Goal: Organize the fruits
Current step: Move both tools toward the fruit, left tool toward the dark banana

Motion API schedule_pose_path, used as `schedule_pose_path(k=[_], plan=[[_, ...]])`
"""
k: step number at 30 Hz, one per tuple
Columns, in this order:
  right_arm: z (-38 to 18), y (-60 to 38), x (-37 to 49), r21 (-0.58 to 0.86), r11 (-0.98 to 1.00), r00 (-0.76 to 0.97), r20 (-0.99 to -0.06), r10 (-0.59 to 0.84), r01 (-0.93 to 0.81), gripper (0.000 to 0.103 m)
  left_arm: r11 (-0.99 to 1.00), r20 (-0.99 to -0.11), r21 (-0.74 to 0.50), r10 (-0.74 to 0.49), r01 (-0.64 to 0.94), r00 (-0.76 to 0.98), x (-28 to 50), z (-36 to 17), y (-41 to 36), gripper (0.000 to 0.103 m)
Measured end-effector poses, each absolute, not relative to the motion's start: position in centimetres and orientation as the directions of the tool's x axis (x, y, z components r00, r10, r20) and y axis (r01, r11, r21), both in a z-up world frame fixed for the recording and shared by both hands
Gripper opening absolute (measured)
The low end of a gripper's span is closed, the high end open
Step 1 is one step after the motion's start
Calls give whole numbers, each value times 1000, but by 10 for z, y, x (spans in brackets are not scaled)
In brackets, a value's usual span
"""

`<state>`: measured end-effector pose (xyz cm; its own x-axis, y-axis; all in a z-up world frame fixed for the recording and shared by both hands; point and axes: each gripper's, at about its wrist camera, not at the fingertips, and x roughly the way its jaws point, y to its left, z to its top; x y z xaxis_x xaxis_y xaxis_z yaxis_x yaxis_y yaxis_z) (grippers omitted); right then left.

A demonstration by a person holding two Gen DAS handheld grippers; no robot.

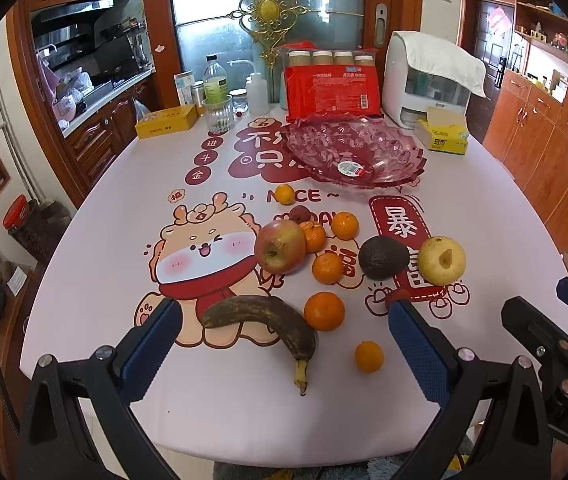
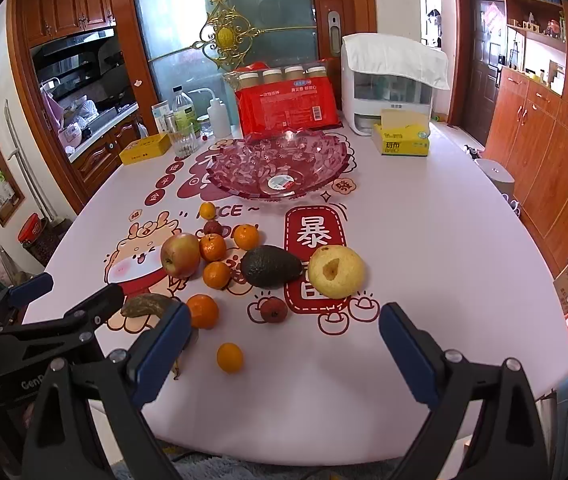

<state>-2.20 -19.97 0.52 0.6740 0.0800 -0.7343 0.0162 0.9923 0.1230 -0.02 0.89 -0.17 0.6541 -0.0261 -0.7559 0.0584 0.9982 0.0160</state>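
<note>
On printed tablecloth point(image 1: 84, 288): loose fruit, empty pink glass bowl point(image 1: 354, 156); both grippers' fingers point(image 1: 156, 336) wide apart, empty.

Both the left gripper point(image 1: 284, 344) and the right gripper point(image 2: 280, 348) have black plastic frames, silver screws, ribbed blue pads and white lettering.

Home dining room: wooden cabinets point(image 1: 540, 128), kitchen counter point(image 1: 96, 96), printed tablecloth point(image 1: 484, 208).
</note>
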Motion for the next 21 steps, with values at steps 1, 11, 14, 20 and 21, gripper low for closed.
schedule_pose_path(k=[1,11,14,20,21], plan=[[5,-199,-22,122,992,674,-734,80,14,96,998,-756,17,-27,60,654,0,-1,8,103],[6,-197,-23,121,993,675,-733,85,7,96,998,-757,15,-25,56,653,-2,0,9,103],[5,-197,-23,121,993,675,-733,84,8,96,998,-758,15,-25,55,652,-2,0,9,103],[6,-195,-23,113,994,678,-730,79,5,96,999,-757,12,-24,51,653,-3,1,10,103],[6,-194,-24,112,994,680,-729,80,3,96,999,-757,12,-25,52,653,-2,2,11,103]])
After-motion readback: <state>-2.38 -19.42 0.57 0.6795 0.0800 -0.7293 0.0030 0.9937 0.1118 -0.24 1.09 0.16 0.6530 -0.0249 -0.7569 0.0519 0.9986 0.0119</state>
